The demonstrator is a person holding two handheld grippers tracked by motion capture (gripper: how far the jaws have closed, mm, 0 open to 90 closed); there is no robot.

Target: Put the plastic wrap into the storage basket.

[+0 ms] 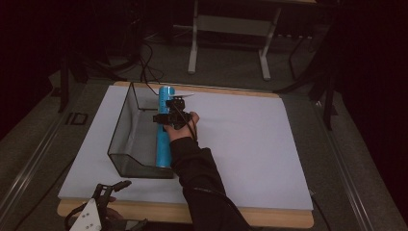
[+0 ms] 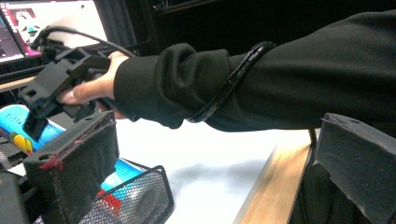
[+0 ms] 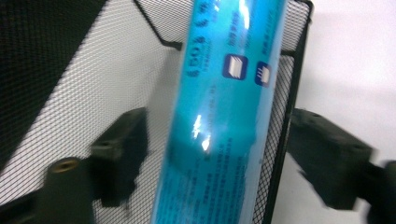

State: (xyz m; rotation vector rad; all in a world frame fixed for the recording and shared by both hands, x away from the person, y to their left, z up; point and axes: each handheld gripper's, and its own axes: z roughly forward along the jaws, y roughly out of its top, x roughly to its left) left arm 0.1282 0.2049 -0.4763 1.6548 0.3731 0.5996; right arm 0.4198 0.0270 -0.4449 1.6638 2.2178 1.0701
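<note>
The left hand-held gripper (image 1: 115, 186) rests at the bench's (image 1: 250, 144) 7 o'clock corner, just over the wooden front edge; its jaws stand spread with nothing between them. From there the white top runs open toward 3 o'clock, bare all the way to the right edge.

The mesh tray (image 1: 126, 137) sits left of centre, its long side running 6 to 12 o'clock. The blue tube (image 1: 164, 139) lies along the tray's right wall, one end at 12 o'clock, the other near the tray's front corner.

The right hand-held gripper (image 1: 169, 107) hangs over the tube's upper half, forearm stretched in from 6 o'clock, sleeve wrapped by the cable (image 2: 233, 79). In the right gripper view its jaws are spread either side of the tube (image 3: 224, 116), clear of it, the tray's rim (image 3: 287, 116) beside the right jaw.

The tube's print is too blurred to read.
</note>
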